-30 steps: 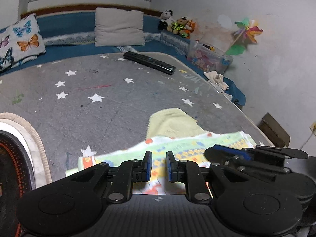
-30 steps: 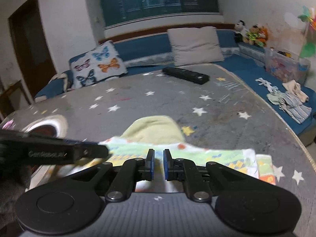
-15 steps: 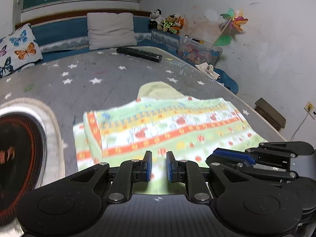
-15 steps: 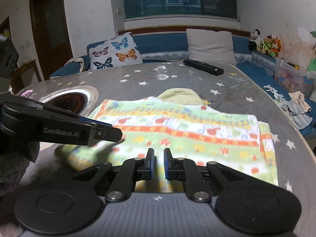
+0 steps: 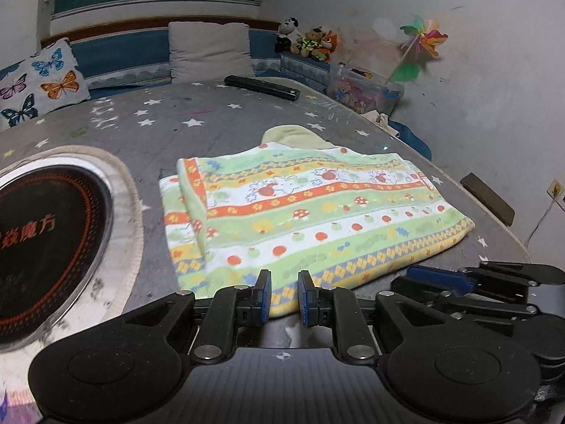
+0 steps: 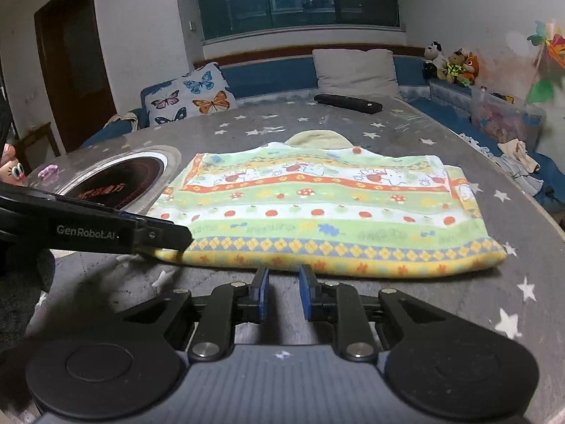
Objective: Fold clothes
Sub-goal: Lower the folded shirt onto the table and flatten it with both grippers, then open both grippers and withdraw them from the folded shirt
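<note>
- My right gripper is opening now; its jaws stand just before the yellow hem of the cloth, and nothing is between them.
- My left gripper has a narrow gap too. The near hem shows between the pads, but I cannot tell if they press on it.
- To do this step well, I think I should let the edge go only when the layers are even, then draw both grippers back low, so the hem is not dragged.
- The cloth lies folded on the grey star table, beside the round cooktop. It has green, orange and yellow stripes with apples and mushrooms.
- A pale green piece sticks out at the far edge.
</note>
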{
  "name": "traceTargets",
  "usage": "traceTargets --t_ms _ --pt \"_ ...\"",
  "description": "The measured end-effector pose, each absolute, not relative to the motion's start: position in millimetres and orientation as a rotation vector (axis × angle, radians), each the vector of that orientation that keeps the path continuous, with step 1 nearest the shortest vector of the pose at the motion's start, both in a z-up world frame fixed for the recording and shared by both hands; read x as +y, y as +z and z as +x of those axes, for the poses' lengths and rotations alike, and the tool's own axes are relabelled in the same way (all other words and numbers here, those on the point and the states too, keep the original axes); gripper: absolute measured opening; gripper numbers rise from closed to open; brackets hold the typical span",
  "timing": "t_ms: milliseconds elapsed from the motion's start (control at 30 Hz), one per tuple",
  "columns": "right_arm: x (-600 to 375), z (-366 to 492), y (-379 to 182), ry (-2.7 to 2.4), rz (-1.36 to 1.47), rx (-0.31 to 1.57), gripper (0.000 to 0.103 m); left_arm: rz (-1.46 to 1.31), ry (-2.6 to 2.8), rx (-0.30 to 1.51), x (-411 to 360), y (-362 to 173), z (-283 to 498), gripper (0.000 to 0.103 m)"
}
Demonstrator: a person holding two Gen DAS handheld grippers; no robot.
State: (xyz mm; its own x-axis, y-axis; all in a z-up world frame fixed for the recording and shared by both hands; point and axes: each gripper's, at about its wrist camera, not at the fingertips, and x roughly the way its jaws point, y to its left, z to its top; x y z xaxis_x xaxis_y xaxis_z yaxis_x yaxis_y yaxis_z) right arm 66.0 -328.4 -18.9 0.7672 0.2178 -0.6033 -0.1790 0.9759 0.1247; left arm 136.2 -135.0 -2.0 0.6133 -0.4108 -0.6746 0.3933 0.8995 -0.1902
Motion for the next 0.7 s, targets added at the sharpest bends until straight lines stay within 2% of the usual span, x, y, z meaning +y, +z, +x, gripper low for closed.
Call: traceTargets --t_ms 67,133,267,367,467,533,600,700 --pt "-329 61 -16 0.208 0.067 0.652 0.019 -0.032 -0.454 0.785 -132 -1 132 0.018" --pt "-331 58 -13 0.197 0.074 0.644 0.019 -0.036 -0.447 0.783 -129 1 127 0.022" --pt "-334 54 -11 0.17 0.101 0.648 0.021 -0.022 -0.435 0.775 -128 5 116 0.042" --pt "-335 50 -12 0.14 0.12 0.654 0.034 -0.009 -0.418 0.773 -126 6 108 0.05" --pt "-334 46 -13 0.11 0.121 0.656 0.036 -0.008 -0.408 0.766 -123 8 101 0.059" --pt "-334 43 -15 0.096 0.128 0.662 0.044 -0.005 -0.399 0.764 -122 8 97 0.064" --pt "-334 41 -16 0.083 0.14 0.666 0.048 -0.001 -0.391 0.761 -120 8 92 0.075" --pt "-334 36 -16 0.065 0.149 0.663 0.053 0.01 -0.383 0.753 -119 9 85 0.086"
